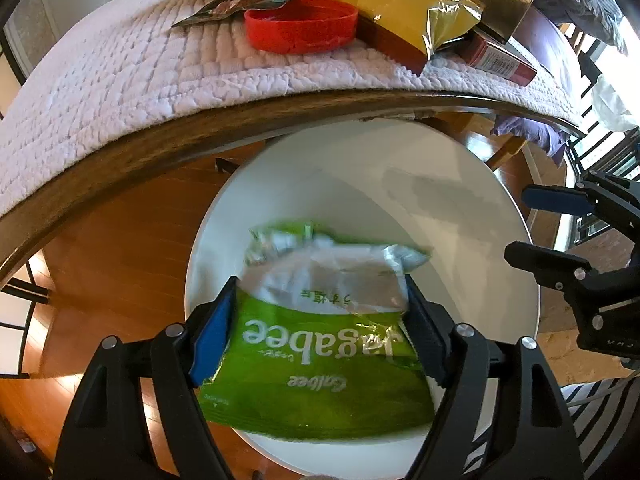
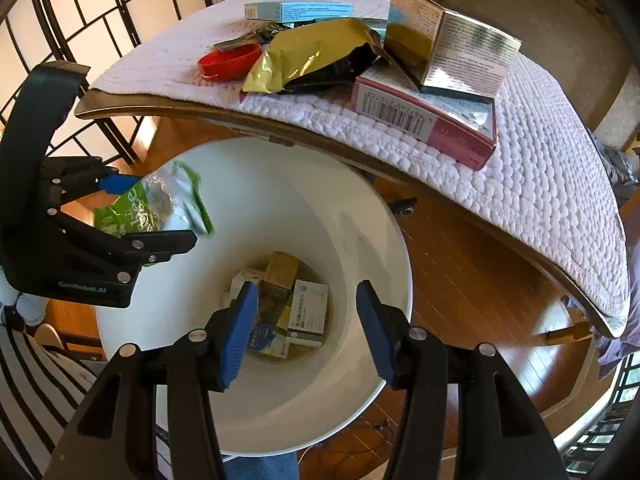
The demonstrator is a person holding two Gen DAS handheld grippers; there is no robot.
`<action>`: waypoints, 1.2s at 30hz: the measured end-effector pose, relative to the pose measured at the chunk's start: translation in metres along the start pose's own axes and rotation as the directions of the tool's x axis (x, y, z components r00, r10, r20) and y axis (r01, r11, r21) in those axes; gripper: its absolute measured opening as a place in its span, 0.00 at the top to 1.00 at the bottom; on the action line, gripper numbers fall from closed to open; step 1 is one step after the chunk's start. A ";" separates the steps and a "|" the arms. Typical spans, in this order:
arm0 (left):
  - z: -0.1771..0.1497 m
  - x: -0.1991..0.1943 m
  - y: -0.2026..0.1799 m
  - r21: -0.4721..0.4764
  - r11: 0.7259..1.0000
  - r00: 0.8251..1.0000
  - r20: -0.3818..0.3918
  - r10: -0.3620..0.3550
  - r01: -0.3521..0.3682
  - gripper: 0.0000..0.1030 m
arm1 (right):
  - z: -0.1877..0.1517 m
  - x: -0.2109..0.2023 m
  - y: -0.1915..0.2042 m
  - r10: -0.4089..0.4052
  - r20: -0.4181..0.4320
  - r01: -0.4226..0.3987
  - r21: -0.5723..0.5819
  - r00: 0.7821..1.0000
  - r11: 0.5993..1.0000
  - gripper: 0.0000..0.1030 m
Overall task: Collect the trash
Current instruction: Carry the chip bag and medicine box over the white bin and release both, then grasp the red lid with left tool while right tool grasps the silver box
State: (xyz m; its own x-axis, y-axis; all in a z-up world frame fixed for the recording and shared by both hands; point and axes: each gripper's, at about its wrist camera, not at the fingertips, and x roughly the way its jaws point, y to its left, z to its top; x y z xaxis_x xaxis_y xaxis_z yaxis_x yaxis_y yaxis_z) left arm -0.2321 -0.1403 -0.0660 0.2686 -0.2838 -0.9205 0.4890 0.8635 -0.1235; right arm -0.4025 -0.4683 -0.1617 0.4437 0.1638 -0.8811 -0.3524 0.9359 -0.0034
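My left gripper (image 1: 320,300) is shut on a green Jagabee snack bag (image 1: 320,360) and holds it over the mouth of a white round bin (image 1: 460,184). In the right wrist view the same bag (image 2: 152,204) hangs in the left gripper (image 2: 160,208) above the bin's left rim (image 2: 400,248). My right gripper (image 2: 306,304) is open and empty above the bin, which holds several small boxes (image 2: 308,312) at its bottom. The right gripper also shows at the right of the left wrist view (image 1: 532,224).
A round wooden table with a white quilted mat (image 2: 540,184) stands beyond the bin. On it lie a red lid (image 2: 228,62), a gold bag (image 2: 312,60), a pink box (image 2: 424,120), a gold box (image 2: 452,44), a teal box (image 2: 300,11) and a dark wrapper (image 1: 236,4).
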 end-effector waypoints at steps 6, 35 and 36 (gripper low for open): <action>0.002 -0.001 -0.001 -0.010 1.000 1.000 0.016 -0.002 0.002 0.16 | 0.001 -0.002 0.000 -0.007 0.001 0.007 0.001 1.000 1.000 0.49; 0.065 -0.088 0.019 -0.097 0.992 0.959 0.263 0.104 -0.081 0.01 | 0.064 -0.123 -0.041 -0.233 0.368 0.231 0.051 0.900 0.972 0.07; 0.066 -0.087 0.017 -0.087 0.992 0.960 0.257 0.114 -0.094 0.01 | 0.067 -0.121 -0.042 -0.220 0.360 0.222 0.037 0.907 0.974 0.07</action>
State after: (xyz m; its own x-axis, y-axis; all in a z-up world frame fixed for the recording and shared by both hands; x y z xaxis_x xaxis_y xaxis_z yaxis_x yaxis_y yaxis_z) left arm -0.1921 -0.1281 0.0369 0.5269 -0.2816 -0.8019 0.3879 0.9192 -0.0680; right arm -0.3856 -0.5066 -0.0235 0.7765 0.0553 -0.6277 -0.2148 0.9597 -0.1811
